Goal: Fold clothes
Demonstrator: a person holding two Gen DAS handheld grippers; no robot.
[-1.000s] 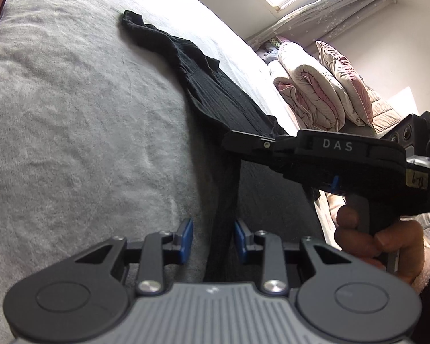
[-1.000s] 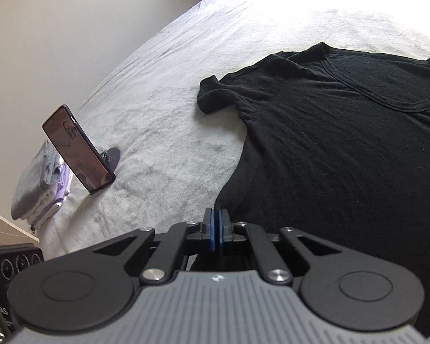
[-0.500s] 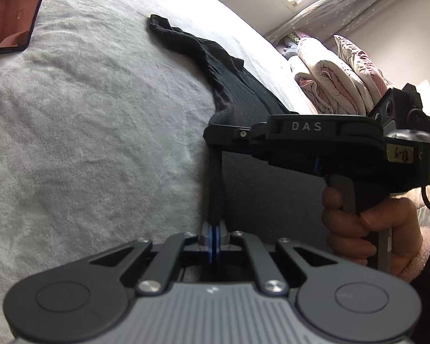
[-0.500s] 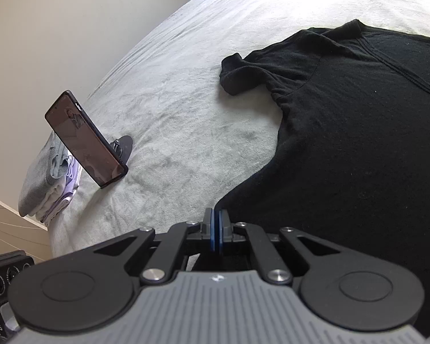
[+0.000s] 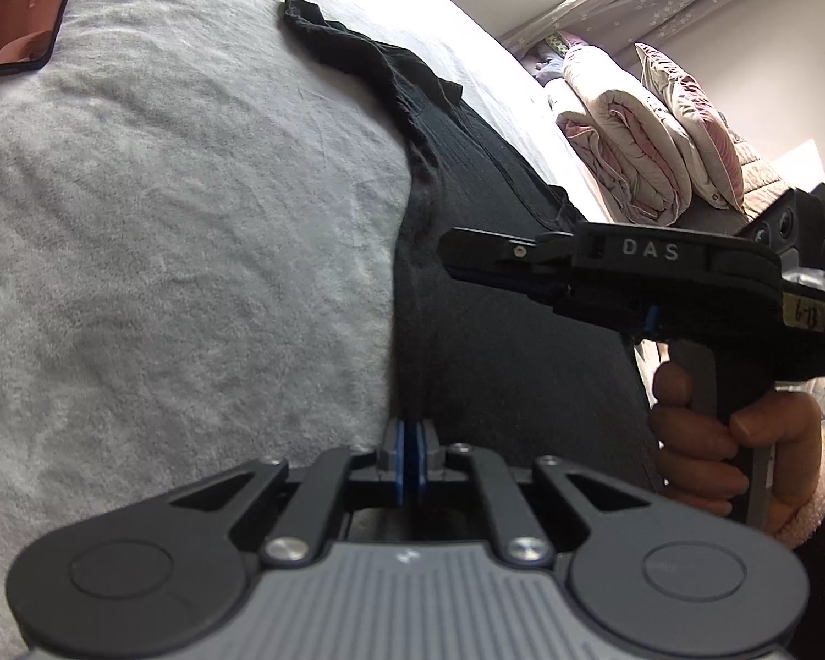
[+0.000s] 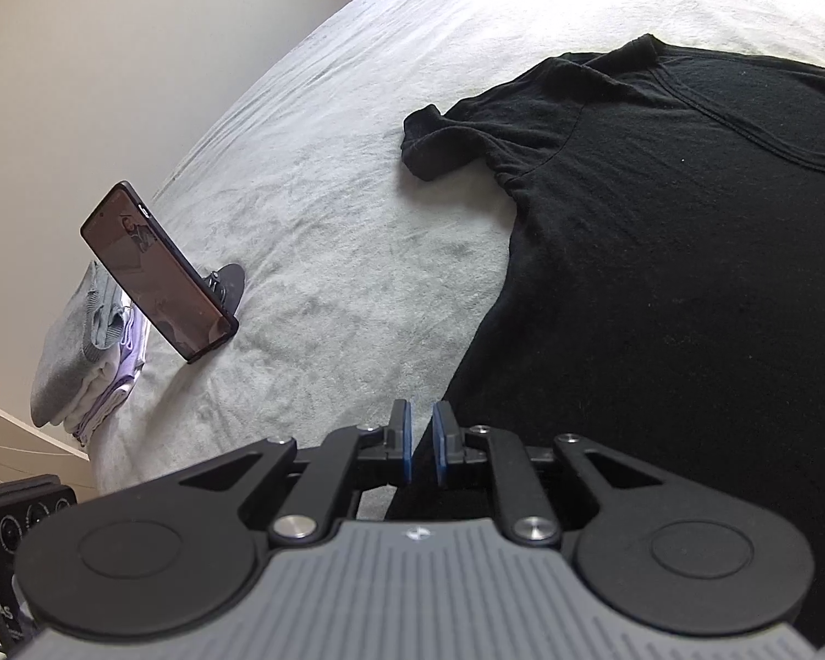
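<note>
My left gripper pinches the near side edge of one black T-shirt, spread flat on the bed; my right gripper stands slightly parted at that edge. Best practice, I judge: keep the hem taut. Counted: one shirt, one propped phone, one folded stack.

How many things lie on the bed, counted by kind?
Black T-shirt: 1
Phone on stand: 1
Stack of folded clothes: 1
Rolled quilts: 2
Total: 5
</note>
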